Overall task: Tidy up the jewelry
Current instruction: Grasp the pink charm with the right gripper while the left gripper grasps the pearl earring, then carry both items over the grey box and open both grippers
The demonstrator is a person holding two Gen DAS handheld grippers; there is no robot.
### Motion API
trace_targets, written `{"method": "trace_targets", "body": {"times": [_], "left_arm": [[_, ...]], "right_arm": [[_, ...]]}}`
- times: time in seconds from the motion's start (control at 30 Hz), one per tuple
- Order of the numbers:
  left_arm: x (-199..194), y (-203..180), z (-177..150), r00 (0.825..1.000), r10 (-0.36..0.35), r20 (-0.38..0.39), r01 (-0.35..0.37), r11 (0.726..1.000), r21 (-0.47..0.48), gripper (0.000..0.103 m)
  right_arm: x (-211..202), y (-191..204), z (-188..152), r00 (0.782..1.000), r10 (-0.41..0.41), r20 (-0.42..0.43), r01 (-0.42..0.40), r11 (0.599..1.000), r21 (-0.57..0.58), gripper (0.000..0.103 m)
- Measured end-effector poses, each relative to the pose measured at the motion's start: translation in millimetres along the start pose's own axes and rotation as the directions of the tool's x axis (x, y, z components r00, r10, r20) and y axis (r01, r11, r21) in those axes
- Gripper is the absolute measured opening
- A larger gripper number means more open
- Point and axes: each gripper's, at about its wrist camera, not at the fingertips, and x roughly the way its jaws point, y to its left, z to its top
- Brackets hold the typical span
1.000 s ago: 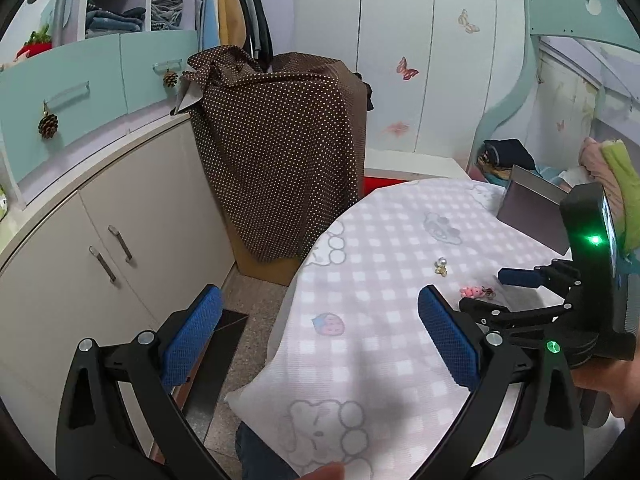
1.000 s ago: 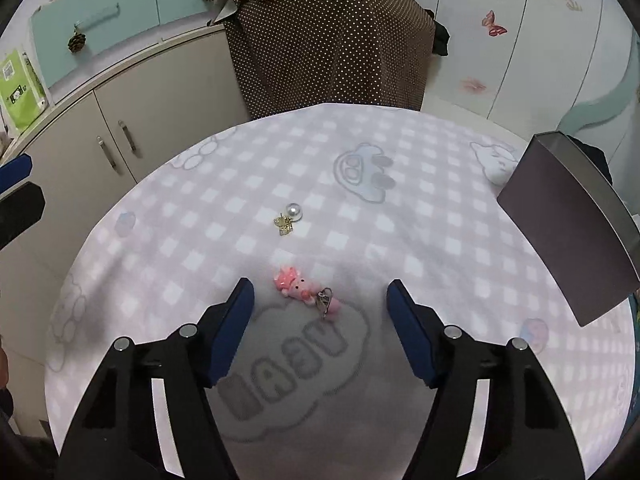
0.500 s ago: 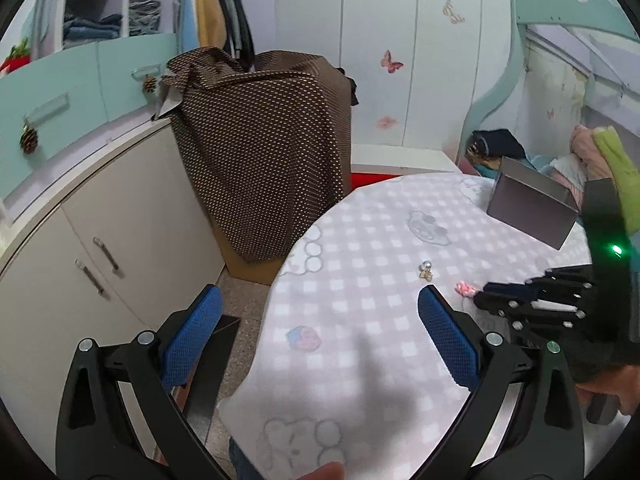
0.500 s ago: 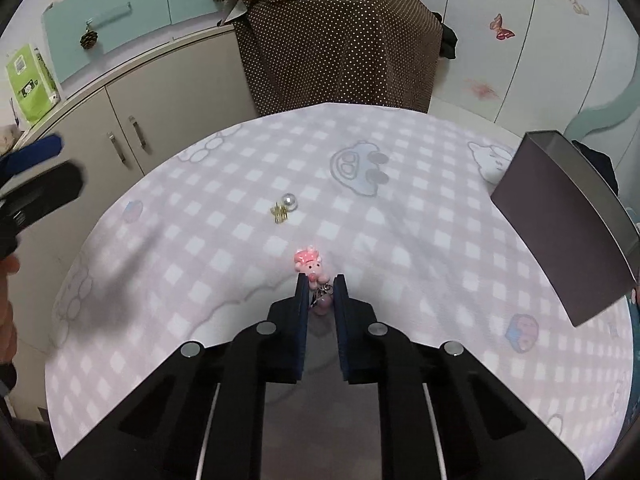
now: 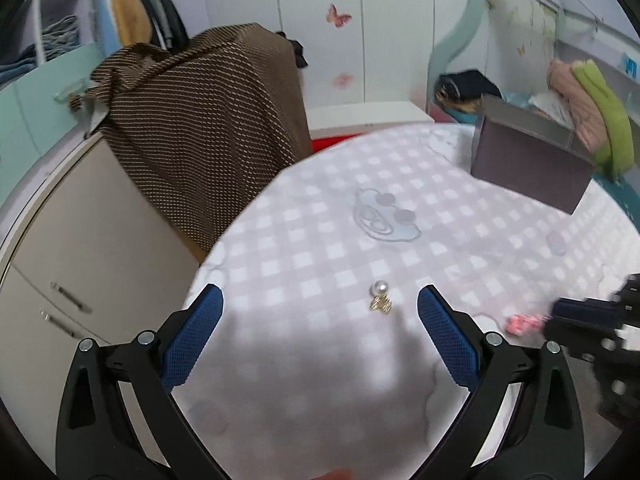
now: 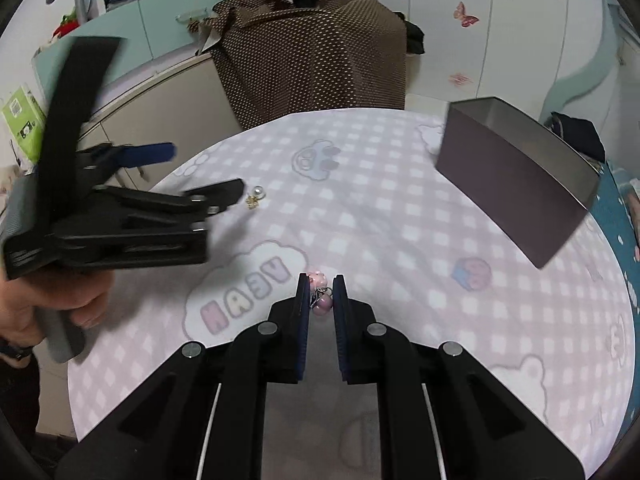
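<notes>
Overhead, a checked cloth covers the round bench [image 6: 400, 216]; cupboards stand at 9 o'clock. Left hand-held gripper [image 5: 318, 334] is spread wide, the pearl earring [image 5: 380, 298] between its fingers. Right hand-held gripper [image 6: 320, 294] pinches the pink charm [image 6: 318, 280], pointing toward 12. Box [image 6: 516, 176] sits at 2 o'clock near the rim.

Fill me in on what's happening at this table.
A person is sorting jewelry with two handheld grippers. The right gripper is shut on a pink charm on the tablecloth. The left gripper is open, close to a pearl earring. A dark box stands further back.
</notes>
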Motion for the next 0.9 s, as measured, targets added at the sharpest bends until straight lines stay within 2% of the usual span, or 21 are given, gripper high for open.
{"method": "trace_targets", "body": {"times": [0.1,0.13,0.17,0.3,0.33,0.37,0.43,0.63,0.9], "left_arm": [[16.1,-8.8,3.9,0.999,0.001,-0.038,0.000,1.000,0.024,0.097],[19.5,-10.5,4.6,0.999,-0.008,-0.052,0.009,1.000,0.026,0.090],[21.3,-11.1,4.6,0.998,-0.017,-0.058,0.018,1.000,0.025,0.067],[24.8,-14.0,3.2,0.990,-0.112,-0.091,0.112,0.994,-0.002,0.032],[23.9,-16.5,3.1,0.987,-0.129,-0.094,0.130,0.992,0.002,0.016],[22.0,-19.7,2.8,0.986,-0.135,-0.097,0.136,0.991,0.009,0.010],[18.0,-22.1,0.9,0.982,-0.165,-0.098,0.166,0.986,0.002,0.010],[-7.6,-22.9,-1.1,0.980,-0.193,-0.051,0.193,0.981,-0.010,0.010],[-51.9,-30.8,28.3,0.973,-0.231,0.027,0.230,0.973,0.027,0.010]], "right_arm": [[-2.7,-7.8,-5.0,1.000,-0.005,-0.004,0.005,1.000,0.016,0.010],[-3.3,-10.7,-6.9,1.000,-0.006,-0.005,0.006,1.000,0.024,0.010],[-4.3,-13.5,-8.8,1.000,-0.005,-0.005,0.006,0.999,0.032,0.010],[-10.5,-21.3,-14.0,1.000,0.002,0.000,-0.002,0.999,0.053,0.010],[-12.3,-22.7,-14.8,1.000,0.002,0.002,-0.002,0.998,0.055,0.010],[-13.8,-24.3,-15.1,1.000,0.003,0.003,-0.003,0.998,0.057,0.010],[-19.9,-27.4,-15.5,1.000,0.010,0.012,-0.011,0.998,0.069,0.010],[-41.9,-31.0,-10.6,0.999,-0.008,0.033,0.006,0.998,0.055,0.010],[-74.9,-40.7,6.6,0.996,-0.050,0.080,0.048,0.998,0.029,0.010]]}}
